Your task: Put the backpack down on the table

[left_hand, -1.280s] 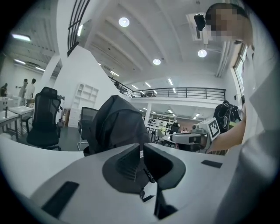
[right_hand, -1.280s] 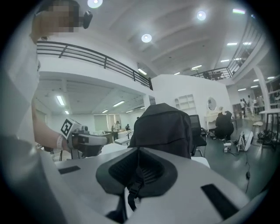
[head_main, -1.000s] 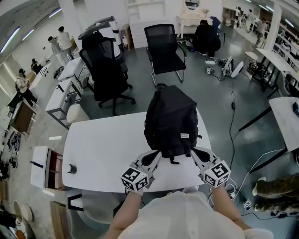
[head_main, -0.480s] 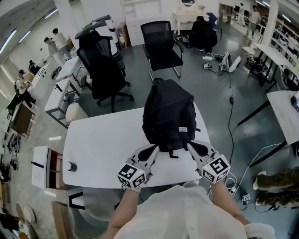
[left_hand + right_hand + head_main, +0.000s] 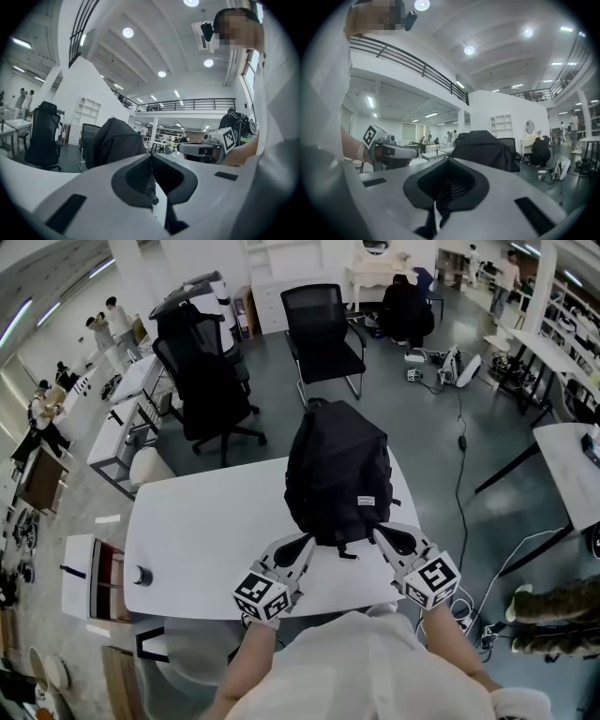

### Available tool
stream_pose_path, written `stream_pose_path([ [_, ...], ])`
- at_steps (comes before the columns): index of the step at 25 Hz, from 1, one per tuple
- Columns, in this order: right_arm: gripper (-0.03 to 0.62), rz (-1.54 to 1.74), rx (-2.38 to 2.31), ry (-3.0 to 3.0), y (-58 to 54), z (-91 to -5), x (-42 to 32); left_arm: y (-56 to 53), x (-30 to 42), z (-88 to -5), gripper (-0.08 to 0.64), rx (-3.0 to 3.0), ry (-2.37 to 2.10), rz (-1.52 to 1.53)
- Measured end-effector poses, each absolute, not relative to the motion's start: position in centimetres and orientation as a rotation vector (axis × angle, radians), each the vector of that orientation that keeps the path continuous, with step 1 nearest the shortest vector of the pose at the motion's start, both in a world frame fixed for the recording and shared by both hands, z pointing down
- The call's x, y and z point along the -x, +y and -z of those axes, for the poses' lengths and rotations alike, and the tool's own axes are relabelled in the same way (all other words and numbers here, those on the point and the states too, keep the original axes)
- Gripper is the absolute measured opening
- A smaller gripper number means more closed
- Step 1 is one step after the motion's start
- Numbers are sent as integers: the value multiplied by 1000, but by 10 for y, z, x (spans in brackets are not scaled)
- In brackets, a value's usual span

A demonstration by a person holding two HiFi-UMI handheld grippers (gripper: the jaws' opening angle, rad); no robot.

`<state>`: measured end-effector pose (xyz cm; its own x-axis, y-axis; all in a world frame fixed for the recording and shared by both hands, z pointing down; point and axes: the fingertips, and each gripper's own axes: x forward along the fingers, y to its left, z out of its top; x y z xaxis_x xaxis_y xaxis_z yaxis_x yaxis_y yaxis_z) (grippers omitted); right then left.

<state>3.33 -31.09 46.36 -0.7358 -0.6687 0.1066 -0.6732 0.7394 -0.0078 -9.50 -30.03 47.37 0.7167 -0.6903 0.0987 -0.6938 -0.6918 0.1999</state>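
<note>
A white bench (image 5: 206, 531) fills the middle of the head view, seen from steeply above, in a large open workroom with a grey floor. At the bench's 9 o'clock edge stands a small dark round object (image 5: 142, 575). Beyond the bench, at about 11 o'clock, is a black office chair (image 5: 208, 381), and at 12 o'clock a second black chair (image 5: 322, 329). At the bench's 6 o'clock edge, the person's left tool (image 5: 302, 545) reaches forward and touches the lower left corner of a black backpack (image 5: 337, 470). Seen from its own camera, this tool's jaws are pressed together on a dark strap (image 5: 148, 187) of the backpack, with a small clip hanging just below the pinch. The backpack stands upright over the bench's 3 o'clock half, top towards 12 o'clock and a small white label low on its side. Its base is at the bench surface, but whether it rests there or hangs just above cannot be told. The right tool (image 5: 380, 536) meets the backpack's lower right corner. Its jaws are likewise closed on a black strap (image 5: 443, 203) that hangs down between them. At 3 o'clock, well apart from the bench, stands another white table (image 5: 572, 470), with cables trailing over the floor between them.
</note>
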Motion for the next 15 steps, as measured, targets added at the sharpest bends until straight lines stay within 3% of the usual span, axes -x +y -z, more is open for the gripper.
stream_pose_path([
  [15, 15, -75, -1073, -2804, -316, -469, -31, -311, 95, -476, 21, -2689, -1082, 2],
])
